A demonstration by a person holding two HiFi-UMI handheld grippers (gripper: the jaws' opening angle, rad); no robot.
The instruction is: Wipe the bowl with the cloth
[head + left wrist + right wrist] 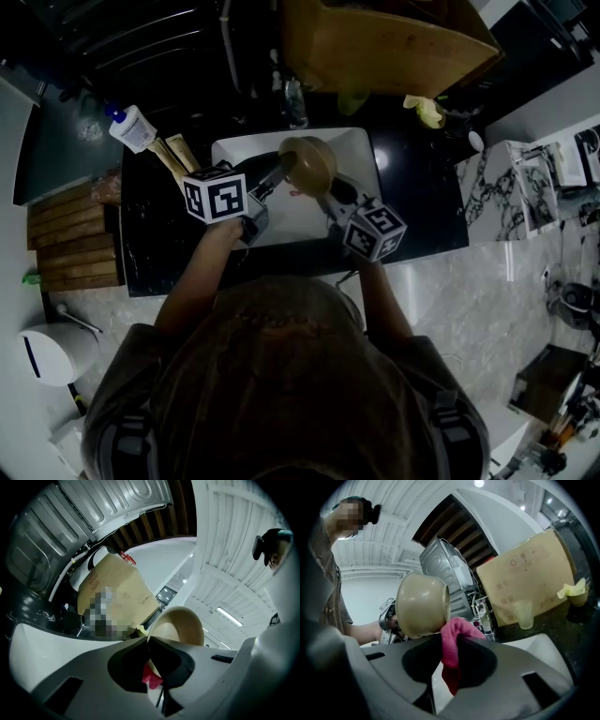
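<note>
Left tool (150,644) grips 1 bowl (180,626); right tool (450,654) pinches 1 cloth (457,631).

The middle of the white rectangular sink basin (234,148) is filled by the tan round bowl (309,164), clamped at its rim by the left gripper (280,173), with the right gripper (328,194) and its pink cloth (454,639) close beside it. Bare basin floor shows to the left and nearer the person. The big brown cardboard box (375,47) walls off the far side, and a white blue-capped bottle (133,128) and pale wooden sticks (176,155) crowd the black bench (150,244) at the basin's rear left corner.
</note>
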